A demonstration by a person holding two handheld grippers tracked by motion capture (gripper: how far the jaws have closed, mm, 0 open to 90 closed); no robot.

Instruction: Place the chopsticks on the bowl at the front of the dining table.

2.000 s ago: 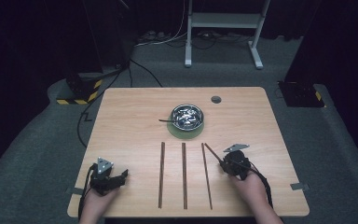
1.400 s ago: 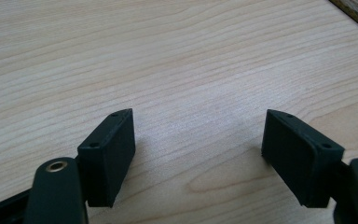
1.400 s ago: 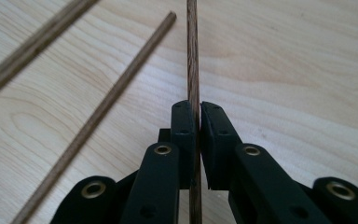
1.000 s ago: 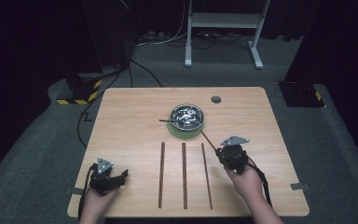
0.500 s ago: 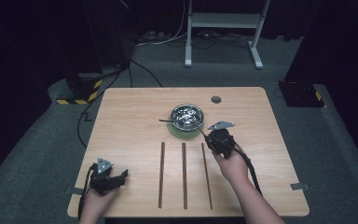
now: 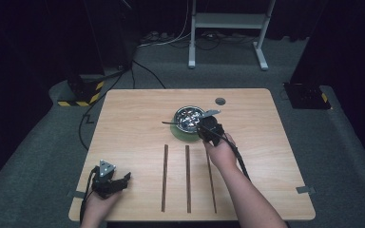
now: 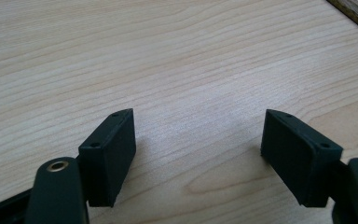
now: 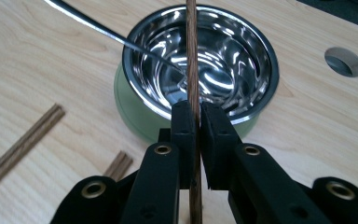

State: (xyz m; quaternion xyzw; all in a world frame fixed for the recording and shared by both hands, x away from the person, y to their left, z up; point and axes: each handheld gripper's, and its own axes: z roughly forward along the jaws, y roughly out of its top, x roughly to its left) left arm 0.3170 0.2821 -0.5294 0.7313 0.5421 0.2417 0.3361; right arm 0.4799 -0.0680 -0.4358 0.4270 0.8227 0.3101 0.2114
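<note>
I have the right gripper (image 6: 208, 127) clenched on one wooden stick (image 8: 192, 60), and in the high view it sits at about five o'clock of the steel bowl (image 6: 189, 117), right at the rim. In the right gripper view the stick runs straight up between the two jaws and out over the bowl's (image 8: 200, 60) opening, so I judge I am in the middle of carrying it to the bowl; it is not set down in there yet. In the high view its lower length shows below my hand as the right-hand strip of three.

Two more sticks (image 6: 164, 176) (image 6: 187, 178) lie flat on the table (image 6: 123, 123), side by side at roughly six o'clock of the bowl, apart from each other and untouched. So by my reckoning one of three is in hand, none is delivered, and two are left.

The held stick is thin, straight, dark brown with a fine grain. The bowl is shiny metal on a green base, and a slim metal utensil (image 8: 116, 36) already rests in it, its handle sticking out over the rim toward nine o'clock in the high view.

My left gripper (image 6: 111, 183) rests near the table's near-left corner, jaws spread wide with only bare wood between them.
</note>
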